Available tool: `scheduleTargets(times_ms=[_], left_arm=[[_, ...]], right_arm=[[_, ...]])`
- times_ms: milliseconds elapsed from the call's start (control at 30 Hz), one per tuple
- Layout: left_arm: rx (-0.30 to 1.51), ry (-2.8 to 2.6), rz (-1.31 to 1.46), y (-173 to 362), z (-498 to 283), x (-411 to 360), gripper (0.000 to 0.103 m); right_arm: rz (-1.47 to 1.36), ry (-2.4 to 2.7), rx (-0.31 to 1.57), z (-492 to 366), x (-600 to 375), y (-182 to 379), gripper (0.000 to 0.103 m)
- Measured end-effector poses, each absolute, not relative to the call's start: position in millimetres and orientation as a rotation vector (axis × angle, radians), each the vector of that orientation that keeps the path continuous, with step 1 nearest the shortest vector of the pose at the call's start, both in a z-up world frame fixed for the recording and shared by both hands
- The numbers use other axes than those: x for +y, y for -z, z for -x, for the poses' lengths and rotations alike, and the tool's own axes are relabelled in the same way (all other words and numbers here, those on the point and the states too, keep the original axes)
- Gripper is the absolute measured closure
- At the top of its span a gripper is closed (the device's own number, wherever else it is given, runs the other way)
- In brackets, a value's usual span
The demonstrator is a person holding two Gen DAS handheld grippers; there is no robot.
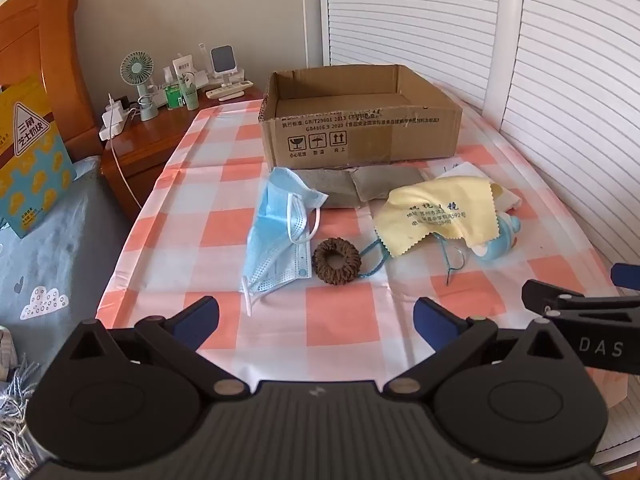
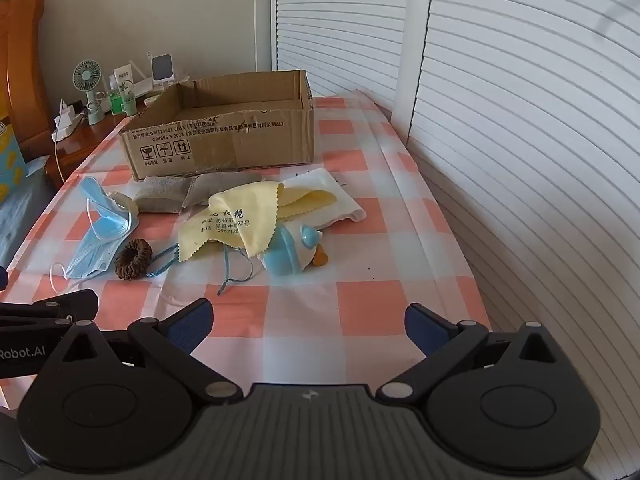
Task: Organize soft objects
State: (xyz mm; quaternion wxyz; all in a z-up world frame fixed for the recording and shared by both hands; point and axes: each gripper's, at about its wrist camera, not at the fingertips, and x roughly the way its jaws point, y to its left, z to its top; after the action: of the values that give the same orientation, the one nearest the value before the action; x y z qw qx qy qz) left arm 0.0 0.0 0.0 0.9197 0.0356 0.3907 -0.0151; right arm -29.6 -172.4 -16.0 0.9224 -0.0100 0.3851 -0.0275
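Soft things lie in front of an open cardboard box [image 1: 360, 136] [image 2: 224, 140] on a pink-checked tablecloth [image 1: 344, 320]. From left to right: a blue face mask [image 1: 280, 236] [image 2: 100, 232], a brown braided hair ring [image 1: 336, 260] [image 2: 133, 259], a grey cloth [image 1: 360, 188] [image 2: 176, 196], a yellow lens cloth [image 1: 440, 216] [image 2: 232, 224] draped over a blue-and-white plush toy [image 1: 500, 240] [image 2: 292, 256], and a white cloth [image 2: 340, 200]. A teal string [image 2: 232, 272] trails between them. My left gripper [image 1: 316, 320] and right gripper [image 2: 308, 328] hover open over the near part of the table, empty.
A wooden nightstand [image 1: 152, 140] at the left carries a small fan [image 1: 138, 72], bottles and chargers. A bed with blue bedding [image 1: 48, 248] borders the table's left side. White louvred doors [image 2: 520, 120] stand close along the right edge.
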Motion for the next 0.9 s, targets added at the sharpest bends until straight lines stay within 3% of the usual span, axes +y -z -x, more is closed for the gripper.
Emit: scheduleTargets(times_ms=[900], left_arm=[[0.8, 0.031, -0.066, -2.4, -0.2, -2.0, 0.0]], right_arm=[[0.019, 0.055, 0.777, 30.7, -175.5, 9.6, 0.0]])
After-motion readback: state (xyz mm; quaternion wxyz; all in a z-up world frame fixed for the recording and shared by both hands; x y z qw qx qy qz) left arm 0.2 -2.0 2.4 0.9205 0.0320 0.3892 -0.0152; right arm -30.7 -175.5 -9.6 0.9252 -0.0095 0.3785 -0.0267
